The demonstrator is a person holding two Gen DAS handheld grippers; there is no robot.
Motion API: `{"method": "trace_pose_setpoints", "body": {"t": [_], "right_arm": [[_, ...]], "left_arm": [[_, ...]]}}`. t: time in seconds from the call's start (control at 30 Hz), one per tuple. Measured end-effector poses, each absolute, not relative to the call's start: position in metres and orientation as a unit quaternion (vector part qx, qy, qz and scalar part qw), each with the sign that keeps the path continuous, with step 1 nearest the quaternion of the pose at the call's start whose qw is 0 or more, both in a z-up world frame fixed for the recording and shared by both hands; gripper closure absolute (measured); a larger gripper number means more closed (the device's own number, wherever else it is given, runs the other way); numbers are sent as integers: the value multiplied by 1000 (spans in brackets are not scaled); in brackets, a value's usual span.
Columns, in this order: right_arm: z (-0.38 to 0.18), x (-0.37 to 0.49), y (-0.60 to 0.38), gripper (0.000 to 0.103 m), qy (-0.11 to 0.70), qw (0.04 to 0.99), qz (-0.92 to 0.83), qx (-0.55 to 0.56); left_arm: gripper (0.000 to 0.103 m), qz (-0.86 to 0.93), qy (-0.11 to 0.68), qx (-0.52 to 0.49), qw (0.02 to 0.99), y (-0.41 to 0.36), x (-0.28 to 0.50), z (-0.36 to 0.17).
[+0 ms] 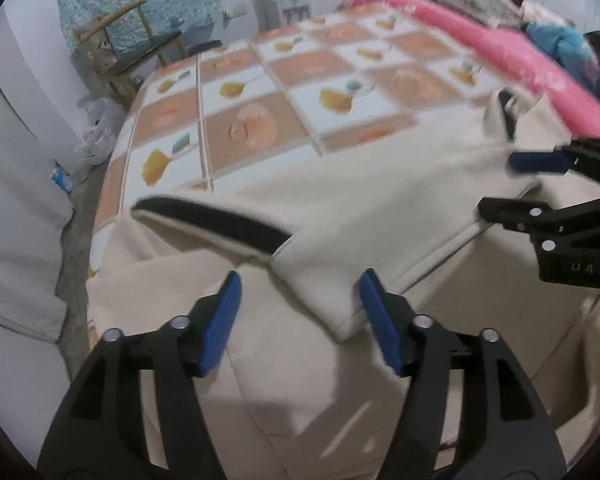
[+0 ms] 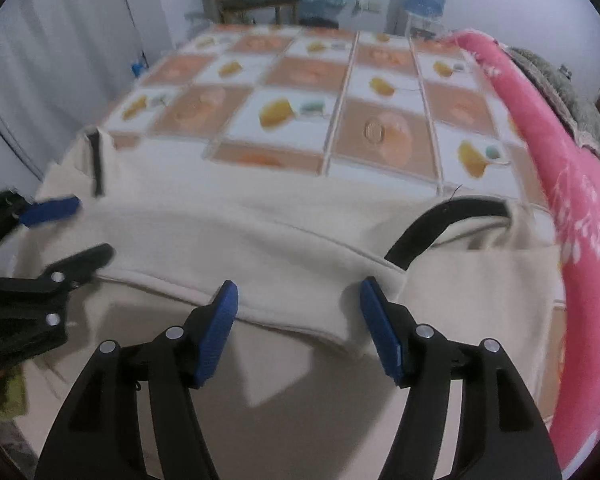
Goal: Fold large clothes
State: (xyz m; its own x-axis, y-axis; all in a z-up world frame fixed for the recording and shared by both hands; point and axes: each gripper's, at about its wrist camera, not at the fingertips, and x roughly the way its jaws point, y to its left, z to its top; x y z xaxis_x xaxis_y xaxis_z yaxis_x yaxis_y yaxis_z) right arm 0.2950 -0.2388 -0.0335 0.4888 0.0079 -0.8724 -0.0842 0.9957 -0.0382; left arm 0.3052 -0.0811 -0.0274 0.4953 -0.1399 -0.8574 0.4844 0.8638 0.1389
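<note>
A large cream garment [image 1: 380,200] with black trim [image 1: 220,220] lies spread over the near end of a bed. Its near part is folded over, and the folded edge runs across both views. My left gripper [image 1: 300,304] is open just above that edge; a corner of the fold lies between its blue pads [image 1: 224,320], which do not press on it. In the right wrist view, my right gripper [image 2: 298,308] is open over the same garment [image 2: 260,232], beside a curved black trim [image 2: 440,224]. Each gripper shows in the other's view, open: right gripper [image 1: 500,184], left gripper [image 2: 76,228].
The bed sheet [image 1: 260,80] has orange and white squares. A rolled pink blanket [image 1: 480,48] runs along the bed's right side, with more bedding behind it. A wooden chair [image 1: 132,52], a water dispenser [image 1: 284,0] and plastic bags [image 1: 96,128] stand beyond the bed.
</note>
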Motion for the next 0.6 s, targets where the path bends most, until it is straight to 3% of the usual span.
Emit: {"method": "trace_pose_setpoints", "body": {"t": [0.2,0.4,0.6], "right_arm": [[4,270,-255,38,499,866,32,-6],[52,203,-293,27,459,884,73,49],[58,134,-301,27,455,876,122,102]], "left_arm": [[40,-167,439,159,868,-62,284,17],[34,-165,380,133,900,-16,220,76],[33,-184,371,103,904,17,147,79]]}}
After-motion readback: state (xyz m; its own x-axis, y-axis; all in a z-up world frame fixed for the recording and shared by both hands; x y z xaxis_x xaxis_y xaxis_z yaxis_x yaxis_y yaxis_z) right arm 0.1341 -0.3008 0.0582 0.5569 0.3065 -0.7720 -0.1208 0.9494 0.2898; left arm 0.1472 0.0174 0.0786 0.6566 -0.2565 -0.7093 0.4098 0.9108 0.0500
